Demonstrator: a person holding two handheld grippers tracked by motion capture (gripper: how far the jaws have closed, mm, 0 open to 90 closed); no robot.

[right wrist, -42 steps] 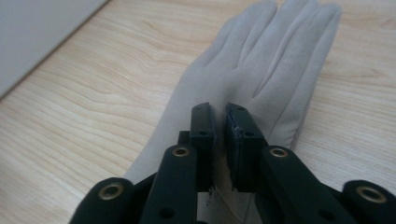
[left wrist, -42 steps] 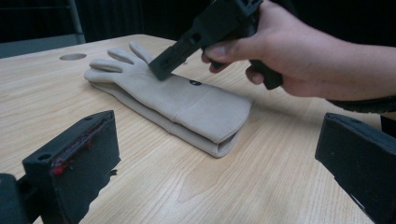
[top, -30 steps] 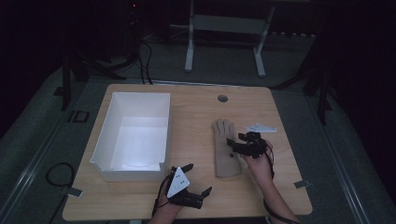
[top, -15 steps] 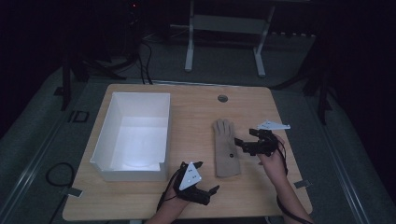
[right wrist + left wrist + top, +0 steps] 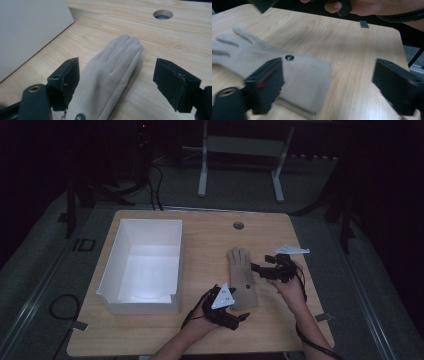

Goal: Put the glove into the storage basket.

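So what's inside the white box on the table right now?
The open white rectangular box shows bare white walls and floor from the high view, nothing lying in it. Its near wall hides a thin strip of floor just behind it. The beige fabric glove lies outside, on the wooden table.

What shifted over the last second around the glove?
The left tool slid right toward the cuff of the glove; its jaws have just been closing, gripping nothing. The right tool backed off to the right, jaws also closing slightly, open. Glove and white box stayed put.
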